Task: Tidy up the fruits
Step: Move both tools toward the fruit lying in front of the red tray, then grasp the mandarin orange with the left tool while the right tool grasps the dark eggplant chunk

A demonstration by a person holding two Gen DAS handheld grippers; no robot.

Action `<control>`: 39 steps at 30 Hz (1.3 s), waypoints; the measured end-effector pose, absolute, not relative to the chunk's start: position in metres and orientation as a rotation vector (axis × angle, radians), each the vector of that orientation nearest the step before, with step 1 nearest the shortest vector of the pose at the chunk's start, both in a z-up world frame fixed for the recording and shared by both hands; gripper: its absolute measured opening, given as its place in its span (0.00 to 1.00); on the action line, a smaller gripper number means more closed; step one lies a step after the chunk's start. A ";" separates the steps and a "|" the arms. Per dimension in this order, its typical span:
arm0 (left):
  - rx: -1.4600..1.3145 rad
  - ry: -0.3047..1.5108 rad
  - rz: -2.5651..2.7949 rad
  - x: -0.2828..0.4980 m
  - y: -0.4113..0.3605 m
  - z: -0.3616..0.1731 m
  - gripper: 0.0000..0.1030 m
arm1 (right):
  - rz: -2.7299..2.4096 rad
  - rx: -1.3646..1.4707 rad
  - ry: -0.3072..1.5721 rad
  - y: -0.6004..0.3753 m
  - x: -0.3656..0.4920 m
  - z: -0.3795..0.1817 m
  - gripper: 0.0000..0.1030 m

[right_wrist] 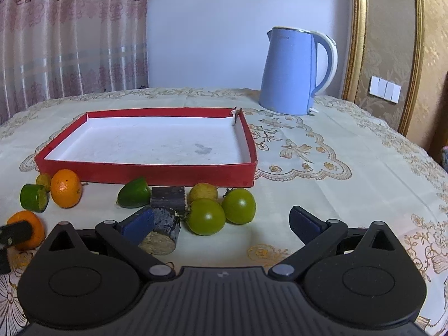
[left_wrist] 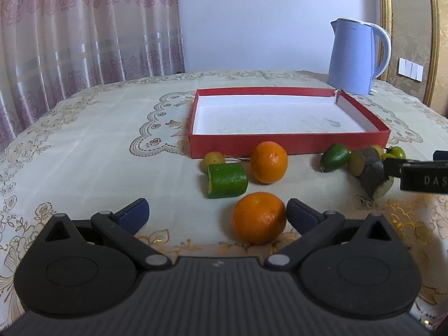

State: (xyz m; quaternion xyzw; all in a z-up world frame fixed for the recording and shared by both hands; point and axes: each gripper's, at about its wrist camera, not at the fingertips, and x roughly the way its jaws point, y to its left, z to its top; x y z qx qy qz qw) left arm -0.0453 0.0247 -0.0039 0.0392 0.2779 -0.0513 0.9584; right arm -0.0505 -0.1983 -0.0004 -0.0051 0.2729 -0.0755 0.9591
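Evidently first pick: both tongs (left_wrist: pixel 217 214) (right_wrist: pixel 221 222) wide open, empty; near orange (left_wrist: pixel 259 217) short of red tray (left_wrist: pixel 288 142). Next: centre, close, lift in.

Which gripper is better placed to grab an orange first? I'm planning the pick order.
Left. The left gripper is open with the near orange between its fingers, touching the right one. The right gripper faces the green tomatoes instead.

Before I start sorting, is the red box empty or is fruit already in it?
Empty. The red box shows only its bare white floor in both views; the oranges and other fruit lie on the tablecloth outside it.
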 end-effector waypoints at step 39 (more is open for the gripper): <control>0.074 0.591 -0.187 -0.032 0.001 -0.018 0.40 | -0.248 0.027 0.572 -0.251 -0.076 -0.007 1.00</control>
